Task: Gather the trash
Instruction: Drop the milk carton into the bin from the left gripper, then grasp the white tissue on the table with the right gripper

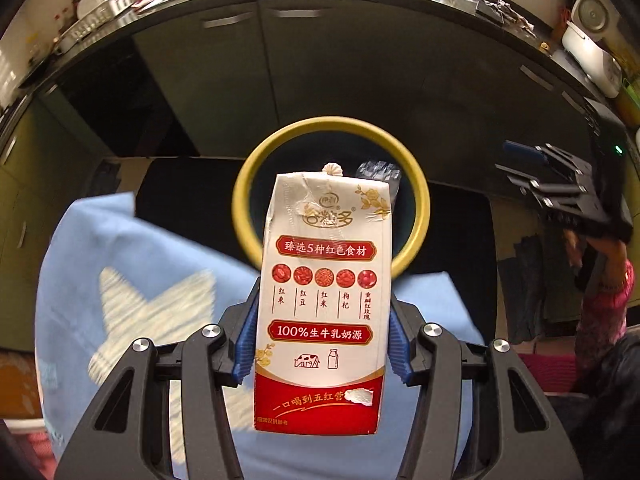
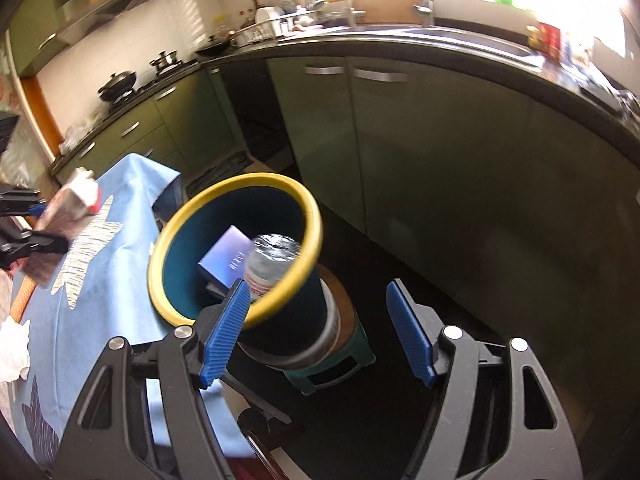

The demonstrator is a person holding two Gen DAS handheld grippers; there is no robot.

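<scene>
Left wrist view: my left fingers (image 1: 322, 334) clamp the milk carton (image 1: 322, 300) upright, long axis running away from me, the yellow-rimmed bin (image 1: 416, 184) straight beyond its top.

Right wrist view: my right fingers (image 2: 316, 330) stand wide, empty, just beside the bin (image 2: 280, 300); the carton (image 2: 70, 206) hangs far left over the blue tabletop (image 2: 100, 320).

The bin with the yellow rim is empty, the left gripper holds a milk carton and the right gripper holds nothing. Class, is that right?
Not quite: the bin is not empty. The right wrist view shows a plastic bottle and a small blue box inside it. The rest stands: the left gripper holds the milk carton, and the right gripper holds nothing.
</scene>
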